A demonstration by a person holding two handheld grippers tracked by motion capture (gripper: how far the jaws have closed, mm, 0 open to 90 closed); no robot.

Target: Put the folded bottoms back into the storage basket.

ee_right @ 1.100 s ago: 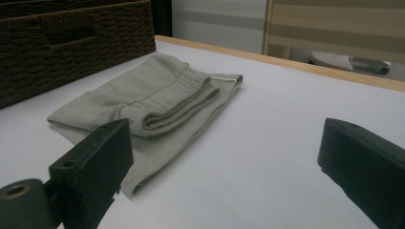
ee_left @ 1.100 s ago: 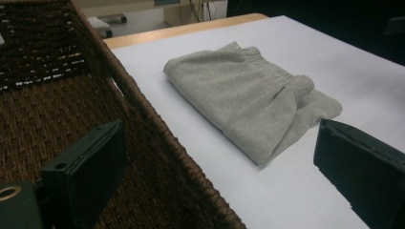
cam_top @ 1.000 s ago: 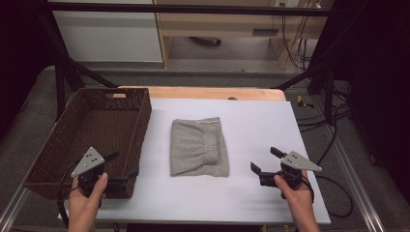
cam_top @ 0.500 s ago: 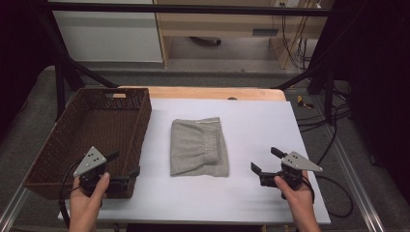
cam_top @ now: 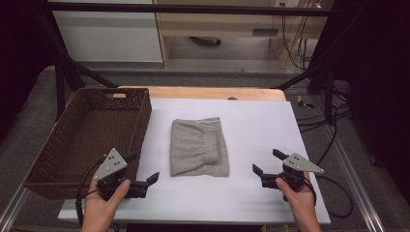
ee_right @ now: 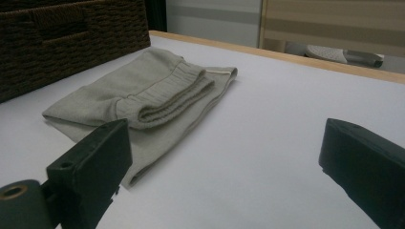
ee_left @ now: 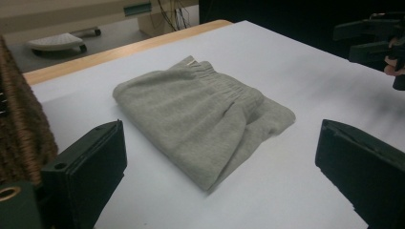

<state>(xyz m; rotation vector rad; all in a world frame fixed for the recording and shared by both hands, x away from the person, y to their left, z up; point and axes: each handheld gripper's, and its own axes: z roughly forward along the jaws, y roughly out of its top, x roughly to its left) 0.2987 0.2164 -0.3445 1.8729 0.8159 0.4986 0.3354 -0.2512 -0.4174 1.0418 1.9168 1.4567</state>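
I hold my left tool (cam_top: 143, 178) and right tool (cam_top: 267, 163) wide apart, empty, flanking the folded grey cloth (cam_top: 199, 147) at mid bench (cam_top: 256, 125), beside a wicker basket (cam_top: 140, 121)

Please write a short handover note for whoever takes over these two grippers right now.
Left gripper: open, holding nothing, near the table's front edge beside the wicker basket.
Right gripper: open, holding nothing, to the right of the cloth.
Folded grey garment: flat on the white table between the grippers, touched by neither. The basket looks to have nothing in it.
Done: garment lies folded.
Left: probably grasp it and move it into the basket; no grasp has begun.
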